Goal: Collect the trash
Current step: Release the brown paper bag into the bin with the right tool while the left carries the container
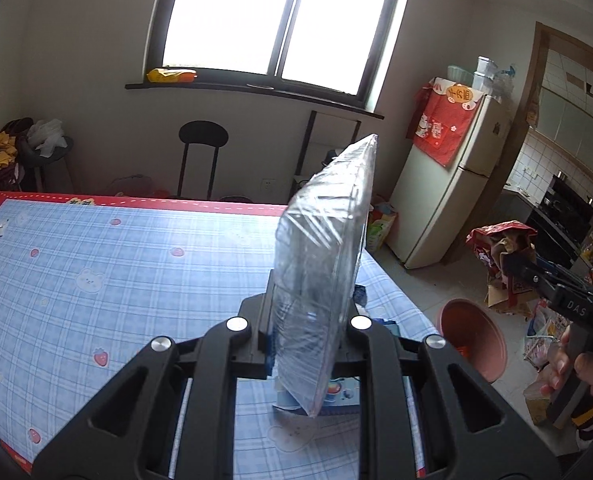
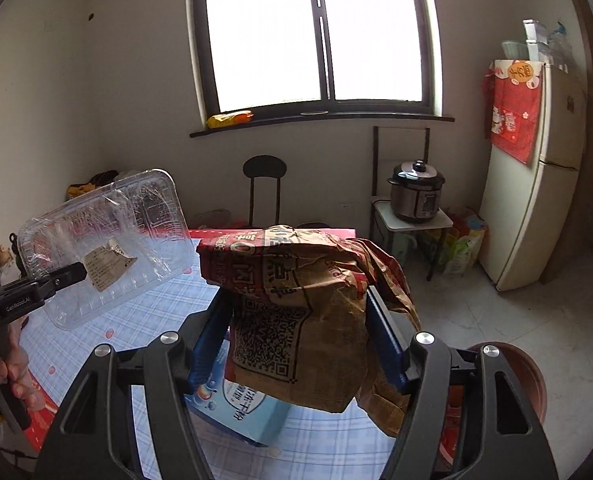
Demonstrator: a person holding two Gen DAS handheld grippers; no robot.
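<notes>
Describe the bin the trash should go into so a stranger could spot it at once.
Start at the table with the blue checked cloth. On the tiled floor just off the corner nearest the white fridge stands the round bin. Unlike the crumpled bags and boxes heaped beside it, it is a smooth, open, pinkish-brown plastic tub.

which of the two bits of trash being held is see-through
The clear plastic tray, clamped at its edge in the left gripper. The other piece, gripped by the right gripper, is an opaque brown paper bag with red print and a QR code.
</notes>
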